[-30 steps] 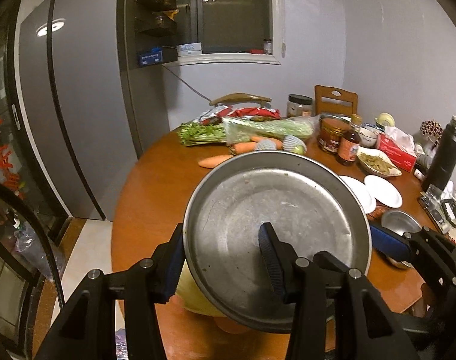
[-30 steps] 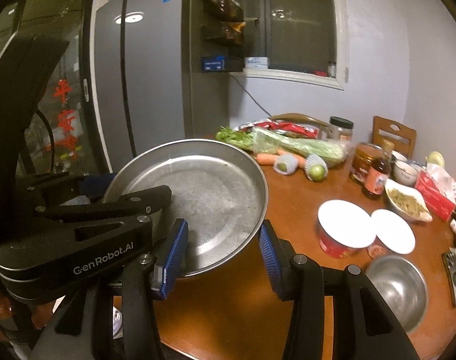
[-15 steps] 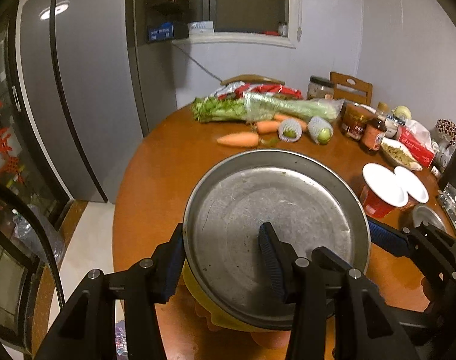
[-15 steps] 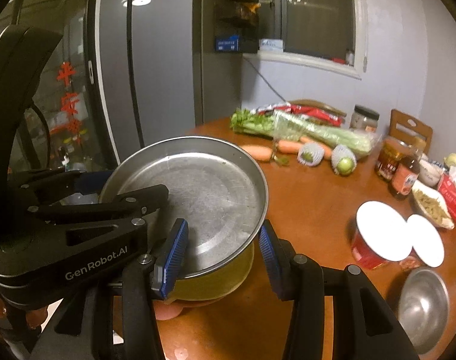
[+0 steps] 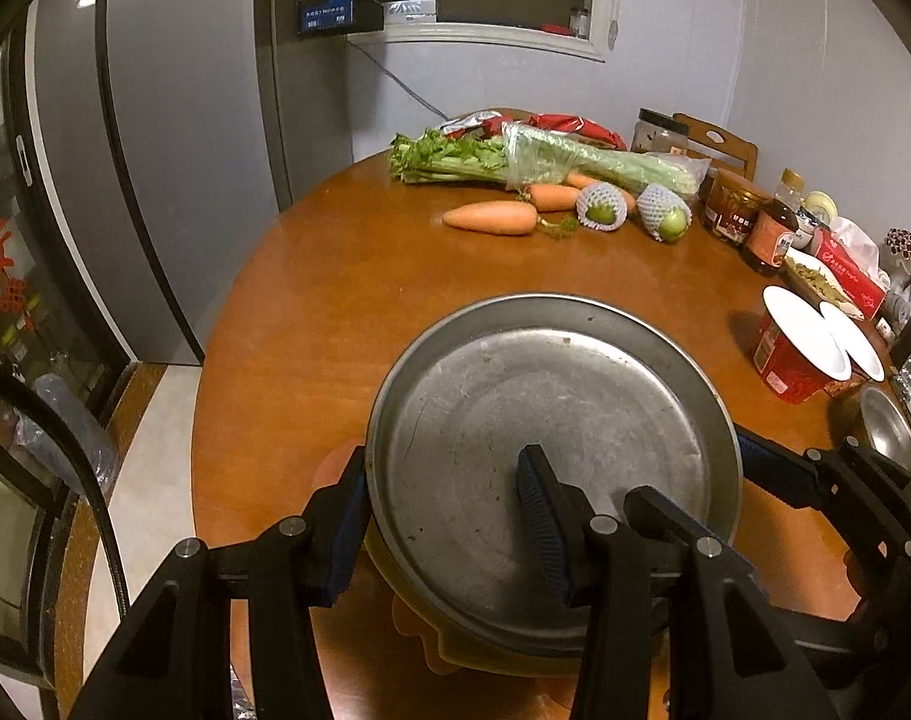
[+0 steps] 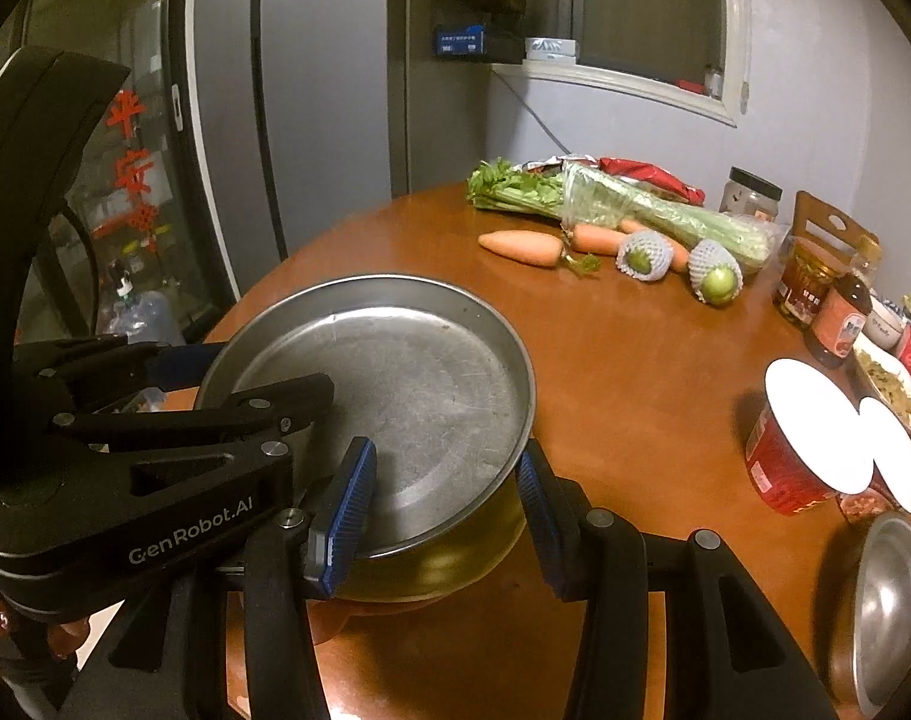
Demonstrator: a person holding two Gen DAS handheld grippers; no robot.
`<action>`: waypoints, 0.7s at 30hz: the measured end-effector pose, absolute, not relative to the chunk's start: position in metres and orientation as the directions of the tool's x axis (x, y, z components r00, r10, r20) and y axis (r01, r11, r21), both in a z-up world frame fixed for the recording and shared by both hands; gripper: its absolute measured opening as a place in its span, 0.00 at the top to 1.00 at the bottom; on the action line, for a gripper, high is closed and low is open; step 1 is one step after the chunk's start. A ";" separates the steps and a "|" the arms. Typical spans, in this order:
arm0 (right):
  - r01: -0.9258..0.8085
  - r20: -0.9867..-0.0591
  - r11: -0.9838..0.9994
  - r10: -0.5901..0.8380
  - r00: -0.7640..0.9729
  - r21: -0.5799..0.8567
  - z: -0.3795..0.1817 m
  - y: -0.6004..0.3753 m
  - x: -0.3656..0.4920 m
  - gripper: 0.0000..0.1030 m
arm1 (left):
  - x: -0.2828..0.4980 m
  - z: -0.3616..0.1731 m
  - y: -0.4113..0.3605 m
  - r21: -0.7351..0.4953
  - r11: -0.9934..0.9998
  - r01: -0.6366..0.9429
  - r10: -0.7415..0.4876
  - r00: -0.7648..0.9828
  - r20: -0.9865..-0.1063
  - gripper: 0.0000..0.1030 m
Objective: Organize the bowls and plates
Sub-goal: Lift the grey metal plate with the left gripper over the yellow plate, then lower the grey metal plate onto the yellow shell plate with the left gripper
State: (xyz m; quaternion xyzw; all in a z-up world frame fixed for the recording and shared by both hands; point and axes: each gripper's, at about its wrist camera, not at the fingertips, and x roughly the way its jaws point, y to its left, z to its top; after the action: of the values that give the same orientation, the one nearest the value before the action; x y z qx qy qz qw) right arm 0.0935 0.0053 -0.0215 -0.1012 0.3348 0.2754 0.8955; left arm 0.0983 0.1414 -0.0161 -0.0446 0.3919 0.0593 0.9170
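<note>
Left wrist view: steel plate [image 5: 551, 438] is pinched at its rim by both claws above a yellow bowl [image 6: 443, 558], so uneven release could tip it.

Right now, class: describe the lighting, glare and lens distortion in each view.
Left wrist view: dim warm light, fisheye bends the fridge, ceiling-light glare on its door. Right wrist view: same curvature, black corners, dull sheen on the metal plate.

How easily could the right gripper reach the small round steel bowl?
Probably easily: the right gripper straddles the rim of the round steel pan, yet only bare wooden table separates it from the small steel bowl.
</note>
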 end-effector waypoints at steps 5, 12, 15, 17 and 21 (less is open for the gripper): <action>-0.564 -0.661 0.826 0.422 0.620 -0.001 -0.028 0.008 0.096 0.51 | 0.097 -0.022 0.142 -0.026 0.989 -0.148 0.084 0.686 -0.723 0.54; -0.572 -0.655 0.820 0.429 0.622 -0.006 -0.031 0.009 0.095 0.51 | 0.094 -0.023 0.144 -0.023 0.987 -0.158 0.093 0.689 -0.719 0.54; -0.573 -0.654 0.819 0.432 0.621 -0.003 -0.031 0.009 0.095 0.51 | 0.094 -0.023 0.145 -0.028 0.986 -0.166 0.095 0.687 -0.720 0.54; -0.575 -0.654 0.818 0.438 0.617 0.005 -0.031 0.008 0.095 0.51 | 0.092 -0.023 0.145 -0.035 0.985 -0.169 0.092 0.688 -0.719 0.54; -0.576 -0.651 0.818 0.439 0.618 0.005 -0.032 0.007 0.095 0.51 | 0.091 -0.023 0.146 -0.043 0.984 -0.172 0.089 0.688 -0.720 0.53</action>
State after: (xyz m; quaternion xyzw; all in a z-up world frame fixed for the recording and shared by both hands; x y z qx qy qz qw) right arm 0.0947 0.0073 -0.0319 -0.1025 0.3319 0.2839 0.8937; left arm 0.0906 0.1463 -0.0230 -0.0534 0.3884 0.0710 0.9172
